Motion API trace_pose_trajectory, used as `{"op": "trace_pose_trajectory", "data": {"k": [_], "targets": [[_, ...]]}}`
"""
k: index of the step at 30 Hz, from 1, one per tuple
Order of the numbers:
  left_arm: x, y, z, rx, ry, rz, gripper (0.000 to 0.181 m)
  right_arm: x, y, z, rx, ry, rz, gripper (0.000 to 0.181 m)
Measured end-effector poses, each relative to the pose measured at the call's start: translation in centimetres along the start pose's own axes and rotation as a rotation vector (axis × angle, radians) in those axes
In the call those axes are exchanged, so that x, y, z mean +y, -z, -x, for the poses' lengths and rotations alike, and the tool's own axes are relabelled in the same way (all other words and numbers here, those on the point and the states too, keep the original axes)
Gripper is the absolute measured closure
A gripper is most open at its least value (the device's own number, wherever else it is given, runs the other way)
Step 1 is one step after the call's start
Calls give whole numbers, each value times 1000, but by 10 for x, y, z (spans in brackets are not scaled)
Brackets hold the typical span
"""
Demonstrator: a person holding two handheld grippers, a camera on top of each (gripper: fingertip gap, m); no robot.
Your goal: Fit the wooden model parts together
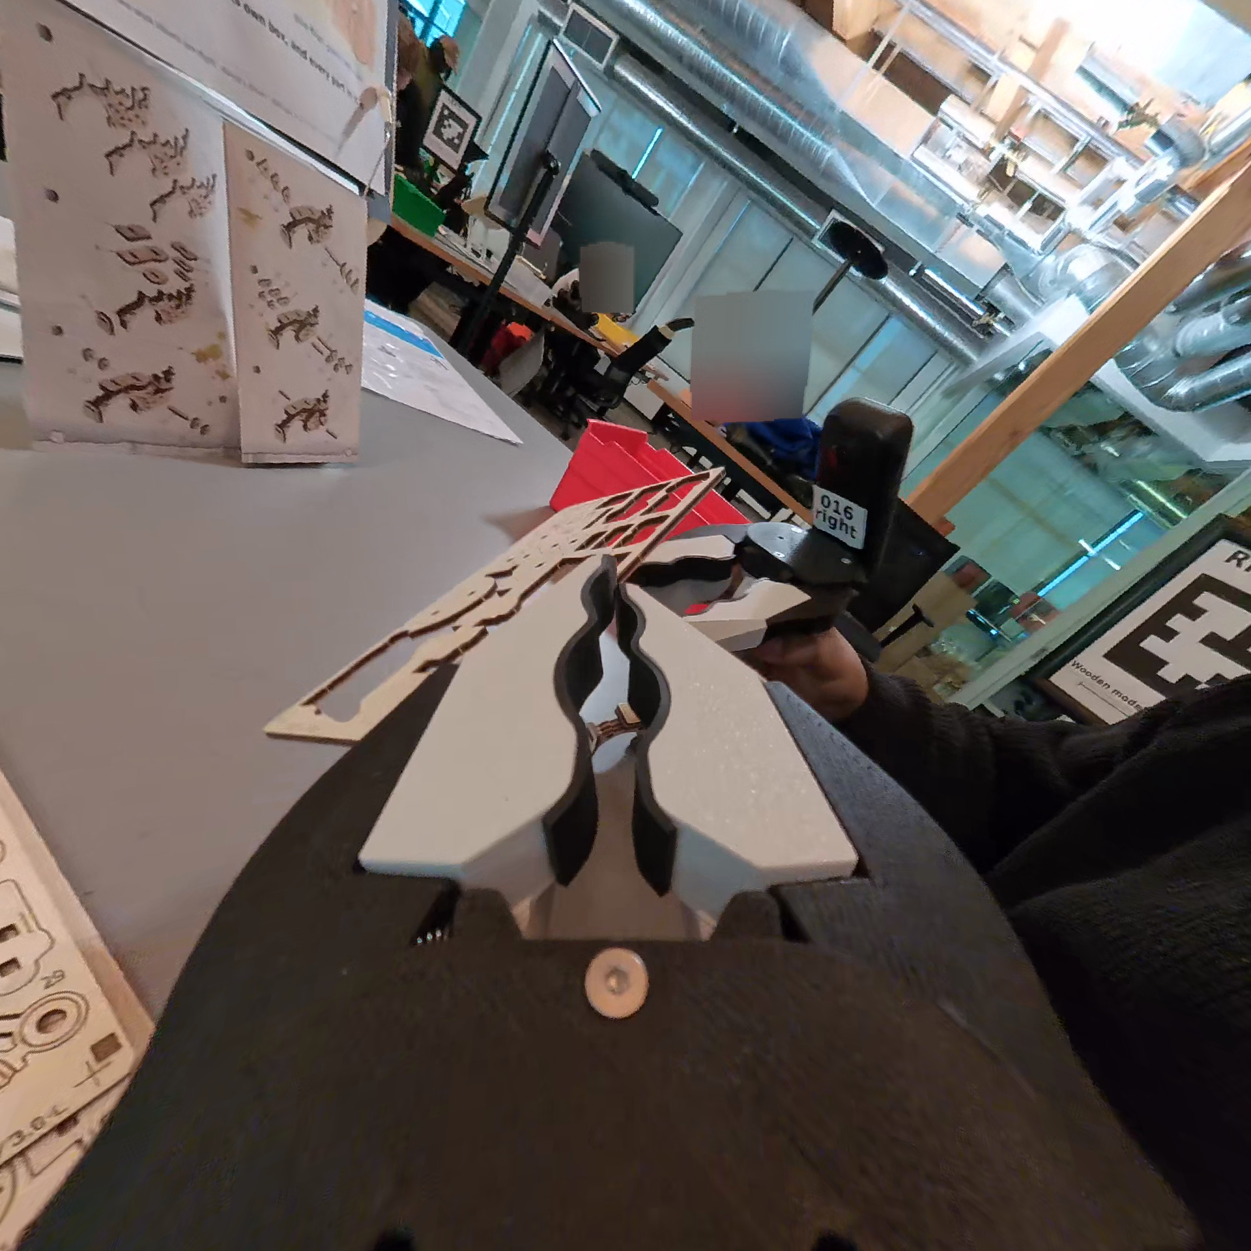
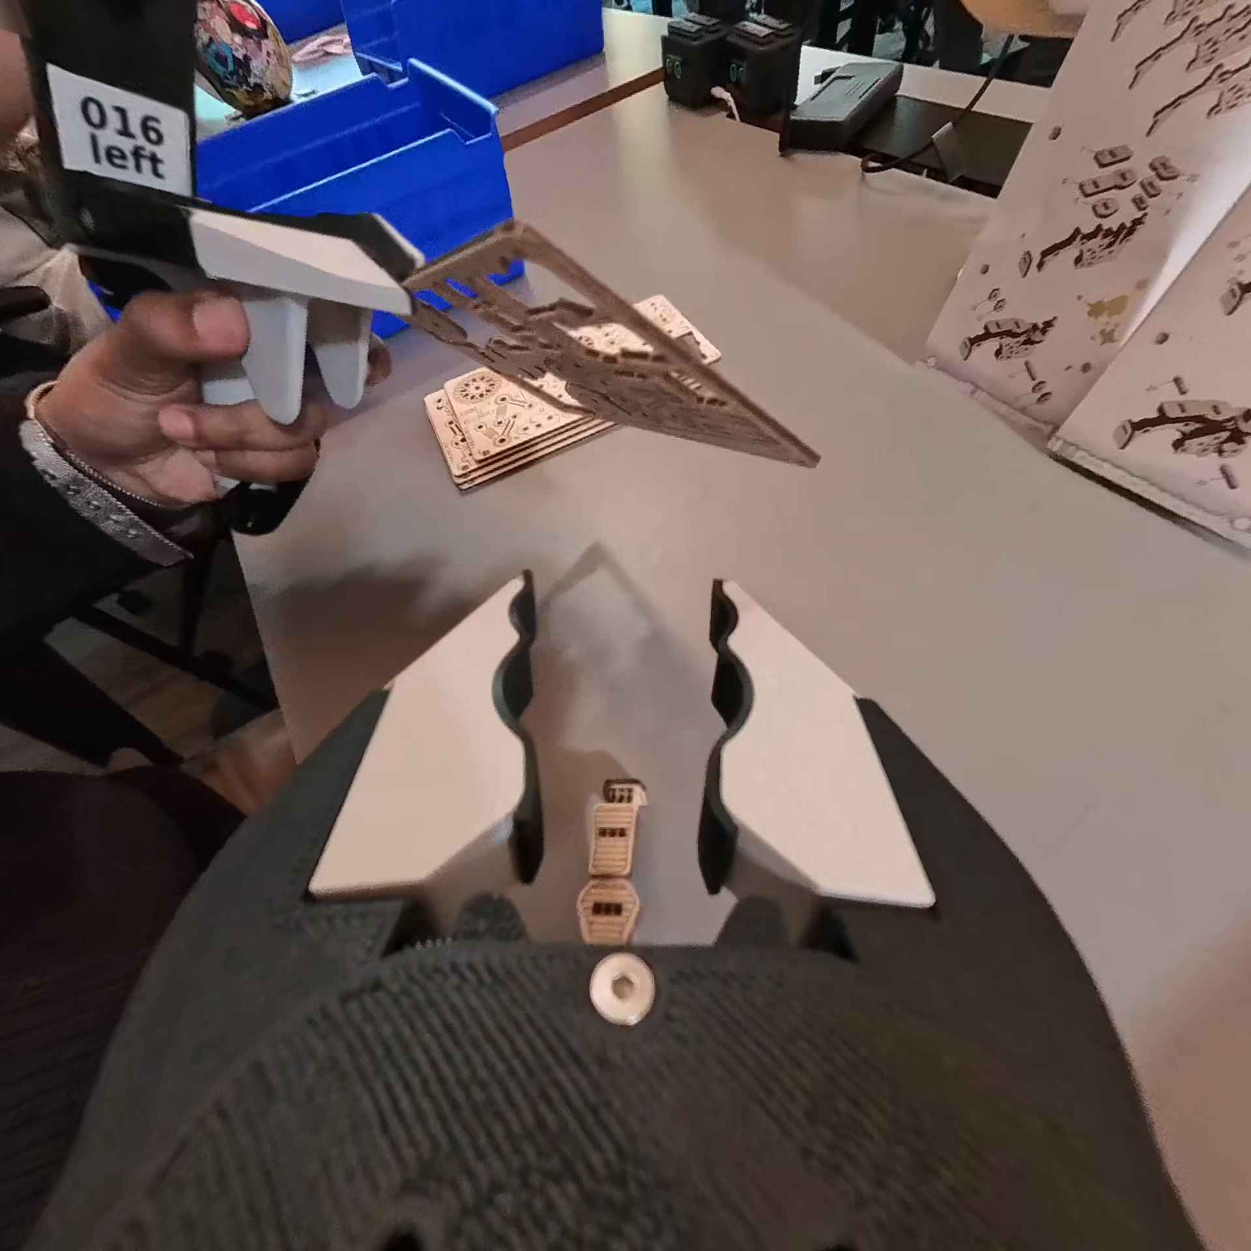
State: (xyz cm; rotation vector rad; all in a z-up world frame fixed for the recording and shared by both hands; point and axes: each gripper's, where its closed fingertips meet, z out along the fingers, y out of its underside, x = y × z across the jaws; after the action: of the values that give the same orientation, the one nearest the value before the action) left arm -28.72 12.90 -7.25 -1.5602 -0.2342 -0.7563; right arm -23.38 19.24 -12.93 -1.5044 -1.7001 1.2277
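Wooden sheet (image 2: 609, 365) clamped in left gripper (image 1: 612, 575) fingers, right gripper (image 2: 619, 596) fingers apart, blue bin (image 2: 379, 162) behind.

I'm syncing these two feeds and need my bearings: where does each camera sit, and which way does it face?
Left wrist view: on the left hand-held gripper, facing across the grey table to the red bin; its fingers clamp the flat laser-cut wooden sheet.
Right wrist view: on the right hand-held gripper, open, facing down at two small wooden parts; a hand shows.
Shared: the wooden sheet, each other's gripper, the table.
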Motion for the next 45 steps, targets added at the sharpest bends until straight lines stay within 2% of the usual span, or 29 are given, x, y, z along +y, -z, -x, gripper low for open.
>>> {"op": "trace_pose_trajectory", "data": {"k": [5, 8, 11, 14, 16, 18, 20, 23, 25, 31, 33, 34, 36, 37, 45], "targets": [[-1, -4, -24, 128, 48, -26, 181, 5, -14, -21, 9, 49, 38, 106], [2, -7, -39, 189, 48, -16, 181, -2, -16, -14, -111, 79, -22, 97], [1, -8, -50, 259, 103, -29, 181, -26, -1, 10, -288, 67, -170, 111], [-1, -8, -52, 305, 201, -57, 181, -46, 18, 24, -388, 44, -297, 146], [-1, -8, -48, 323, 271, -70, 181, -50, 26, 28, -435, 25, -334, 168], [0, -10, -38, 296, 329, -82, 181, -51, 30, 31, -479, -12, -336, 176], [1, -9, -24, 244, 331, -100, 178, -49, 29, 34, -519, -82, -307, 179], [2, -4, -7, 162, 246, -98, 152, -47, 26, 33, -521, -158, -283, 179], [3, -2, -1, 112, 167, -75, 142, -44, 25, 33, -540, -201, -259, 179], [30, -10, -3, 87, -36, 94, 127, -35, 22, 40, -639, -343, -182, 180], [43, -12, -9, 125, -57, 153, 131, -29, 16, 44, -649, -380, -124, 180], [49, -12, -11, 149, -65, 185, 138, -25, 13, 48, -655, -385, -93, 179], [60, -9, -20, 225, -77, 247, 167, -16, 7, 54, -650, -380, -35, 180], [65, -8, -22, 249, -72, 271, 175, -13, 5, 57, -646, -376, -13, 180], [73, -8, -16, 308, 44, 281, 177, 0, -3, 63, -665, -461, 90, 179]]}}
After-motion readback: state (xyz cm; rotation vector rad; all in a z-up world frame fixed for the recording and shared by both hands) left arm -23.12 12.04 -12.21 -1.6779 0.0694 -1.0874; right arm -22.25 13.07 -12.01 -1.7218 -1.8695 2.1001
